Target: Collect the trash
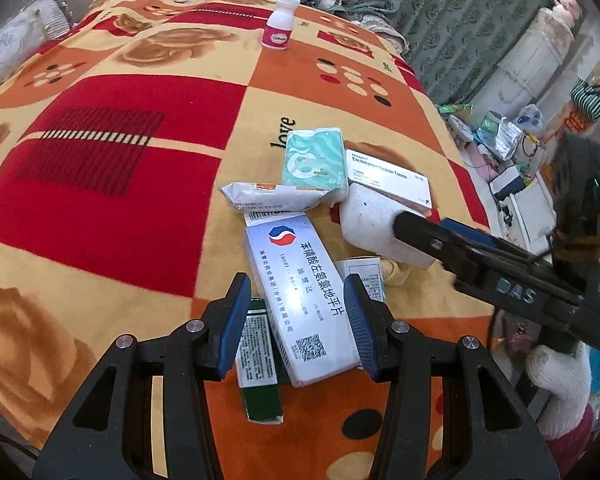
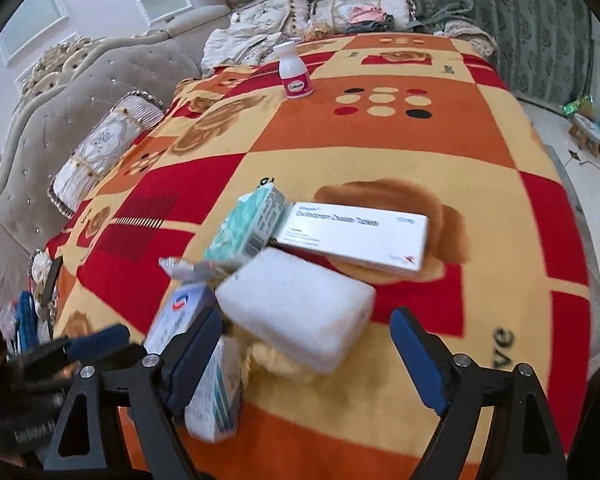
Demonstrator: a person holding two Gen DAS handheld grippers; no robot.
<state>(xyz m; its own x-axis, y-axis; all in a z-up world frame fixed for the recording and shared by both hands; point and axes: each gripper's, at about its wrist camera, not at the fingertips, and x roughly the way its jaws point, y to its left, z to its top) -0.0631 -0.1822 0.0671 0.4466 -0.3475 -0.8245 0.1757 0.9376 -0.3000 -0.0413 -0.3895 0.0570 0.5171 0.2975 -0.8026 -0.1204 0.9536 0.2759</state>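
Note:
A pile of trash lies on the patterned blanket (image 1: 100,200). My left gripper (image 1: 298,312) is open, its blue pads either side of a white medicine box with Chinese print (image 1: 304,300); a green-and-white box (image 1: 258,360) lies under it. My right gripper (image 2: 306,356) is open around a white foam block (image 2: 296,308), which also shows in the left wrist view (image 1: 374,224). Behind lie a teal tissue pack (image 1: 314,162), a white tablet box (image 1: 384,174) and a silver sachet (image 1: 272,196). A pink-labelled white bottle (image 1: 280,24) stands far back.
Pillows (image 2: 100,148) and a grey tufted headboard (image 2: 52,92) lie to the left. Green curtains (image 2: 500,12) hang behind. The blanket's right edge drops to a floor with bags and clutter (image 1: 512,136). A small box (image 2: 216,396) lies by my right gripper's left finger.

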